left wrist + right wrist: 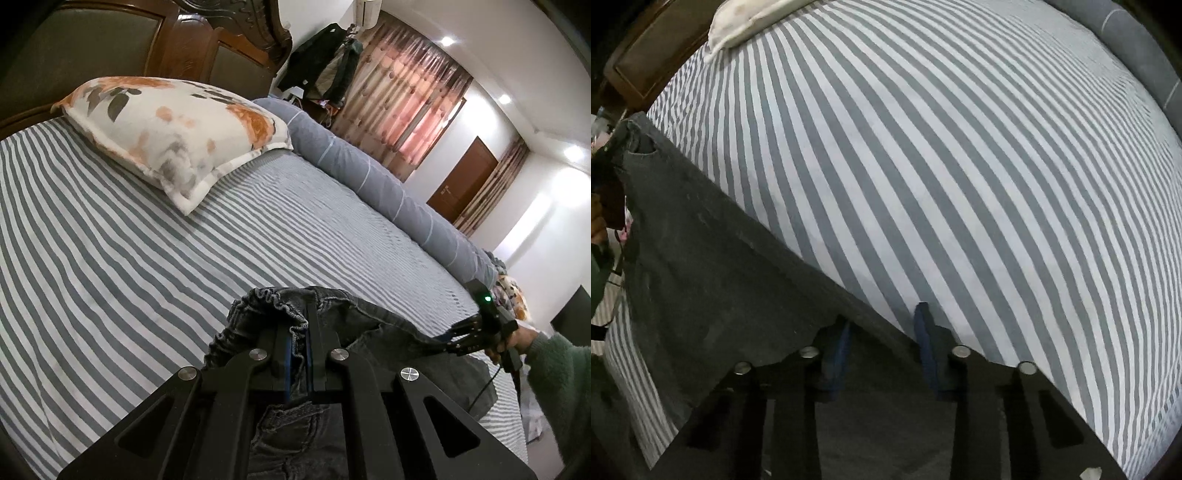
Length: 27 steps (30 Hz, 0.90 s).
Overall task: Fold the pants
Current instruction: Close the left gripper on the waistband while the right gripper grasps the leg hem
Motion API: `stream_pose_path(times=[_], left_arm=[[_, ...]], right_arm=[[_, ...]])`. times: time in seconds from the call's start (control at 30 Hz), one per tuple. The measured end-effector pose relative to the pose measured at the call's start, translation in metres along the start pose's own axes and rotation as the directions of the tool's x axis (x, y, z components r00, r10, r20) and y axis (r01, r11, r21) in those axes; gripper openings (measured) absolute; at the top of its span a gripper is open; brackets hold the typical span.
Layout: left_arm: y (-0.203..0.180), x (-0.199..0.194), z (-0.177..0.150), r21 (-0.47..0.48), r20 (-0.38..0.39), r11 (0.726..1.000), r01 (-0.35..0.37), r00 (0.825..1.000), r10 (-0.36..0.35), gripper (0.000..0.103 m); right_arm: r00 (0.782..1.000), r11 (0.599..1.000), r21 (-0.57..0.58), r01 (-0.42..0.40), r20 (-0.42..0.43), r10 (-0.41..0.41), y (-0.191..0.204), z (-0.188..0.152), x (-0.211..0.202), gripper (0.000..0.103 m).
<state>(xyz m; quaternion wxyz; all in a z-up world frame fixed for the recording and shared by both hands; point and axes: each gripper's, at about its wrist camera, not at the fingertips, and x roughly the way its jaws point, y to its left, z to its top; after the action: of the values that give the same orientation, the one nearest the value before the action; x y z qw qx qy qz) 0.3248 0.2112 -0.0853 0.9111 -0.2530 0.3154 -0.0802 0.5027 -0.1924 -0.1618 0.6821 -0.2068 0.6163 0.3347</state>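
Dark grey jeans (373,308) lie along the near edge of the striped bed sheet (147,258). My left gripper (298,332) is shut on their gathered elastic waistband, which bunches around the blue pads. The right wrist view shows the jeans (720,258) stretched out as a long dark band that rises to the left. My right gripper (882,326) points steeply down over their far edge. Its blue pads (923,332) stand apart, with the fabric edge between them and no visible pinch. In the left wrist view the right gripper (448,338) sits at the jeans' right end.
A floral pillow (177,129) lies near the wooden headboard (110,44). A long grey bolster (369,173) runs along the bed's far side. A person's green sleeve (554,373) and hand hold the right gripper. Broad striped sheet (960,184) stretches beyond the jeans.
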Motion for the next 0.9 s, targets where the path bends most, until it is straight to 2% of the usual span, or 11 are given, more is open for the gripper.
stream_pose_path(times=[0.1, 0.27, 0.37, 0.47, 0.53, 0.77, 0.83, 0.9], left_arm=[[0.0, 0.003, -0.001, 0.0, -0.004, 1.0, -0.013, 1.0, 0.013, 0.005], [0.002, 0.009, -0.001, 0.009, -0.025, 0.998, -0.06, 0.998, 0.06, 0.005], [-0.003, 0.008, 0.0, 0.049, -0.026, 0.995, -0.081, 0.996, 0.082, 0.005], [-0.01, 0.001, 0.0, 0.095, -0.025, 0.992, -0.088, 0.996, 0.091, 0.005], [-0.014, -0.007, 0.0, 0.111, -0.032, 0.99, -0.083, 0.996, 0.087, 0.005], [-0.028, -0.053, -0.01, 0.174, -0.058, 0.983, -0.058, 0.996, 0.069, 0.006], [-0.033, -0.068, -0.018, 0.194, -0.072, 0.98, -0.053, 0.995, 0.068, 0.006], [-0.039, -0.079, -0.027, 0.222, -0.082, 0.974, -0.052, 0.994, 0.071, 0.006]], right_arm=[[0.999, 0.999, -0.008, 0.037, 0.028, -0.037, 0.002, -0.004, -0.002, 0.012], [0.98, 0.99, 0.041, 0.133, 0.142, -0.137, 0.016, -0.02, -0.024, 0.008], [0.953, 0.974, 0.111, 0.199, 0.212, -0.218, 0.029, -0.033, -0.05, 0.007], [0.905, 0.936, 0.141, 0.321, 0.244, -0.347, 0.06, -0.049, -0.079, 0.006], [0.879, 0.914, 0.164, 0.37, 0.257, -0.402, 0.076, -0.061, -0.099, 0.006], [0.822, 0.874, 0.242, 0.421, 0.306, -0.48, 0.148, -0.129, -0.152, 0.006], [0.818, 0.869, 0.262, 0.42, 0.307, -0.487, 0.169, -0.149, -0.157, 0.006], [0.823, 0.869, 0.286, 0.403, 0.302, -0.481, 0.184, -0.171, -0.155, 0.006]])
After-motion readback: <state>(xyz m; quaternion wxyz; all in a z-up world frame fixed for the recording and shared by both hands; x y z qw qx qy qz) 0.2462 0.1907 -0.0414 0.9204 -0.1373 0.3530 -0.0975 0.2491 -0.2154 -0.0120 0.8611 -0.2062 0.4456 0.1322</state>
